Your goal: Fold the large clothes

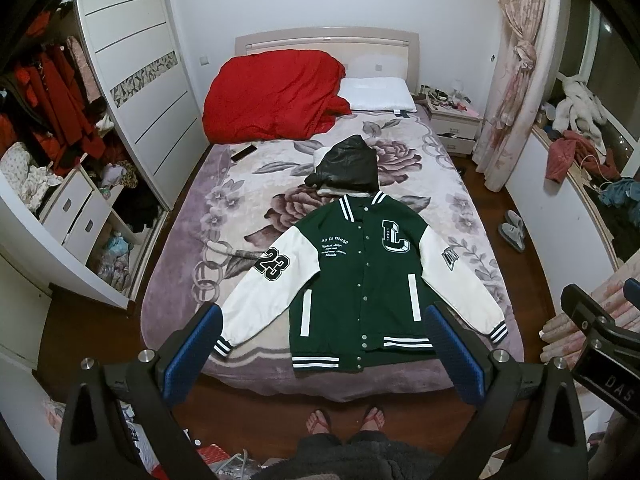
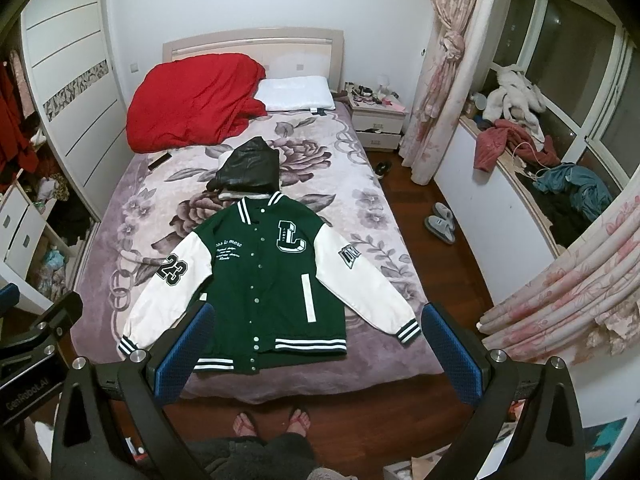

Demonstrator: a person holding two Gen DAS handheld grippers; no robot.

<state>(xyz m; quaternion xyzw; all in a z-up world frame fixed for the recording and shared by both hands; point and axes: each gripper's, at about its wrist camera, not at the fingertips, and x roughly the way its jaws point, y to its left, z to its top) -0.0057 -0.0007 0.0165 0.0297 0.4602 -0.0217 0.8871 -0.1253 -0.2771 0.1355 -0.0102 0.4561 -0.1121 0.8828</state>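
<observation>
A green varsity jacket [image 1: 360, 276] with white sleeves lies flat and face up near the foot of the bed, buttoned, sleeves spread to both sides. It also shows in the right wrist view [image 2: 264, 276]. My left gripper [image 1: 324, 344] is open and empty, held above the bed's foot end, short of the jacket's hem. My right gripper [image 2: 316, 340] is open and empty, at about the same height, beside the left one. A folded black garment [image 1: 348, 164] lies on the bed just beyond the jacket's collar.
The bed [image 1: 184, 240] has a floral blanket, a red duvet [image 1: 272, 92] and a white pillow [image 1: 376, 94] at the head, and a phone [image 1: 244, 153]. An open wardrobe [image 1: 52, 120] stands left. Slippers [image 2: 440, 222] and a cluttered window ledge [image 2: 520, 152] are right. The person's feet [image 1: 344, 420] are at the bed's foot.
</observation>
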